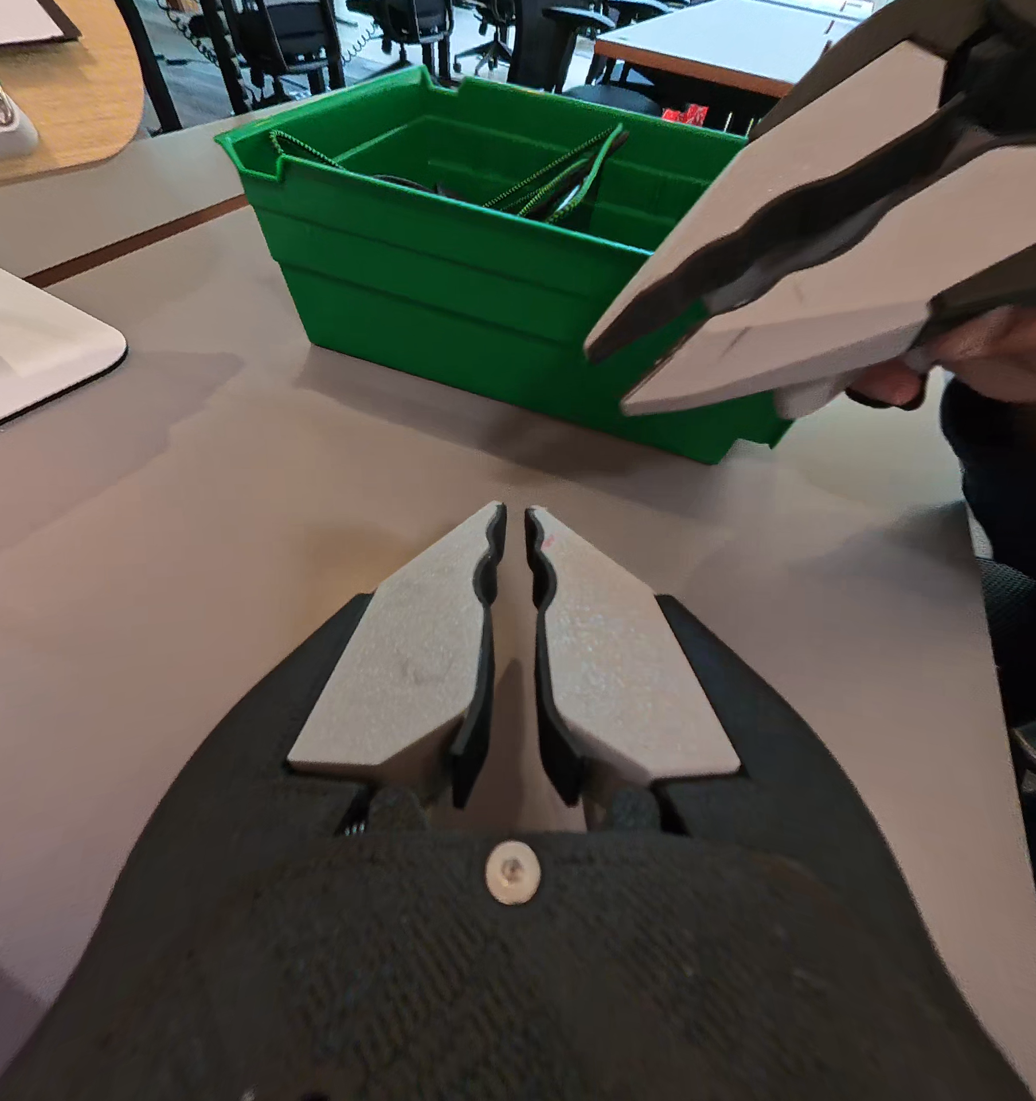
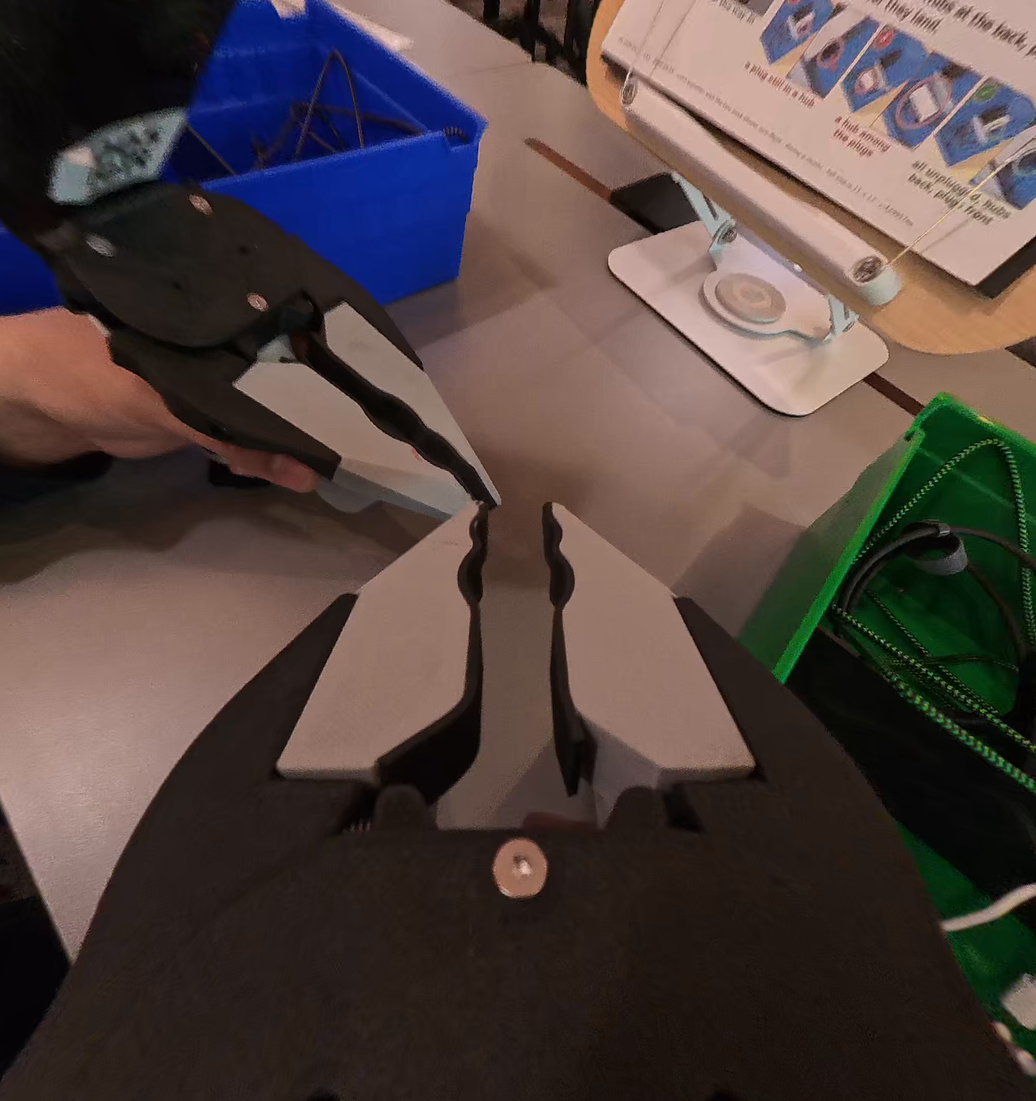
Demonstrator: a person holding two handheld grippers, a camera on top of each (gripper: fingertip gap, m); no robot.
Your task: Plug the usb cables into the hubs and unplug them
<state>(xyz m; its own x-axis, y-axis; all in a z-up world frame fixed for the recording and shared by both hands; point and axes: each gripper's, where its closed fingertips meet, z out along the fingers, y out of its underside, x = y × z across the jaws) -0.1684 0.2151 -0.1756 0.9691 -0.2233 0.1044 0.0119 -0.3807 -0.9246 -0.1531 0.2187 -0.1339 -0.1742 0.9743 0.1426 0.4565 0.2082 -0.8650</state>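
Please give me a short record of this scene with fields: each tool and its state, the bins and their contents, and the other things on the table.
left tool: narrow gap between the fingers, empty, above bare table
right tool: slightly open, empty, beside the green bin
green bin: holds green-black braided cables, a black cable, a white cable
blue bin: holds dark cables; details unclear
instruction sheet: on a white stand
hubs: not clearly identifiable
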